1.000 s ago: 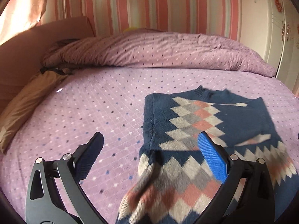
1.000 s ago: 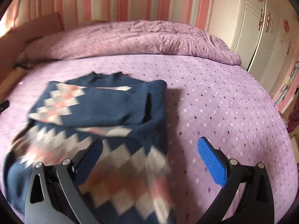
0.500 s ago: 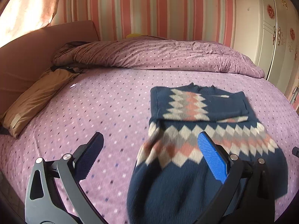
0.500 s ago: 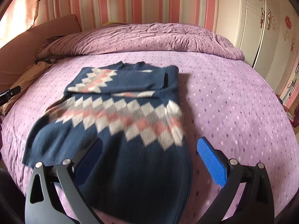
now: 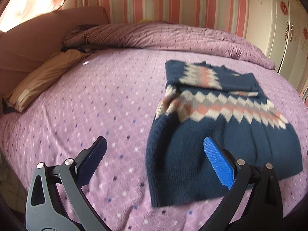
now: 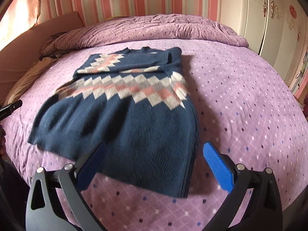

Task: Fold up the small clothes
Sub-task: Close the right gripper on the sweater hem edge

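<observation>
Your left gripper [image 5: 154, 163] hangs above the near edge of the bed [image 5: 96, 100], its jaws spread wide and holding nothing. The navy sweater [image 5: 221, 134] lies flat on the purple dotted bedspread, ahead and to the right of this gripper — its near left corner sits between the two fingers in the left wrist view, and the blue pad [image 5: 217, 163] of the right finger overlaps the plain navy lower part. The left finger shows only bedspread behind it.

Your right gripper [image 6: 152, 165] is likewise released, jaws wide apart and empty. From the right wrist view the sweater [image 6: 125, 115] lies ahead and to the left; its near right corner falls between the fingers, the dark left pad [image 6: 90, 167] overlaps the hem, and the blue right pad shows only bedspread behind it.

The sweater's top is folded over itself at the far end, with a band of white, grey and pink diamonds across the middle and the hem nearest you. The hem's left side is rumpled and slightly raised. Whether either gripper touches the fabric, you cannot tell.

Beyond the sweater a bunched purple duvet [image 6: 154, 28] lies along the far side, a tan pillow [image 5: 44, 79] rests at the left, and a white wardrobe [image 6: 279, 19] stands at the right.
</observation>
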Available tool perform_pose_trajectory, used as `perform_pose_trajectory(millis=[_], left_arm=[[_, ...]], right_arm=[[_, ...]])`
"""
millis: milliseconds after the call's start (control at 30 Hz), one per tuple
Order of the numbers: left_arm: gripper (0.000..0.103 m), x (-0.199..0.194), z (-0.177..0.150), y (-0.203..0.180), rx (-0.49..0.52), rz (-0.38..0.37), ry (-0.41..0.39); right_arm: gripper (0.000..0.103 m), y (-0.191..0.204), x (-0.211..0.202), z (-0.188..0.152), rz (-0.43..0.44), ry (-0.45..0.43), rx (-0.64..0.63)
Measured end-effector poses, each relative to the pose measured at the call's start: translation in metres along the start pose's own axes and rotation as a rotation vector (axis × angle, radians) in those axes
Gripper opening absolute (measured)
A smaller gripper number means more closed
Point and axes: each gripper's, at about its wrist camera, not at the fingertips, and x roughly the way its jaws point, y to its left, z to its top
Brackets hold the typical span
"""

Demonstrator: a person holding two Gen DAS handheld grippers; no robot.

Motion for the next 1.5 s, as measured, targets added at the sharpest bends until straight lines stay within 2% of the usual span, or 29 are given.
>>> perform_pose_trajectory(millis=[333, 467, 533, 700, 833, 933, 1033, 1100, 1200, 1500], left_arm=[[0.100, 0.004, -0.041, 0.010, -0.012, 0.029, 0.050], [0.100, 0.008, -0.046, 0.011, -0.012, 0.040, 0.060], [0.100, 0.010, -0.047, 0.011, -0.010, 0.044, 0.065], [0.100, 0.014, -0.048, 0.009, -0.003, 0.051, 0.068], [0.100, 0.016, -0.049, 0.006, -0.002, 0.048, 0.072], [0.100, 0.017, -0.049, 0.006, -0.005, 0.046, 0.073], [0.100, 0.018, -0.050, 0.005, -0.005, 0.042, 0.075], [0.100, 0.019, -0.051, 0.004, -0.006, 0.040, 0.078], [0.100, 0.020, -0.053, 0.004, -0.009, 0.038, 0.080], [0.100, 0.023, -0.056, 0.003, -0.011, 0.039, 0.087]], right_arm=[[0.100, -0.015, 0.026, -0.031, -0.046, 0.058, 0.019], [0.086, -0.023, 0.040, -0.040, -0.055, 0.089, 0.038], [0.085, -0.025, 0.047, -0.045, -0.049, 0.105, 0.051], [0.073, -0.031, 0.061, -0.054, -0.017, 0.144, 0.080], [0.072, -0.037, 0.068, -0.057, 0.011, 0.151, 0.114], [0.061, -0.037, 0.069, -0.058, 0.032, 0.147, 0.122], [0.041, -0.033, 0.069, -0.057, 0.070, 0.146, 0.116], [0.024, -0.029, 0.070, -0.057, 0.091, 0.143, 0.109], [0.008, -0.025, 0.067, -0.056, 0.090, 0.124, 0.098], [0.007, -0.029, 0.061, -0.052, 0.113, 0.088, 0.115]])
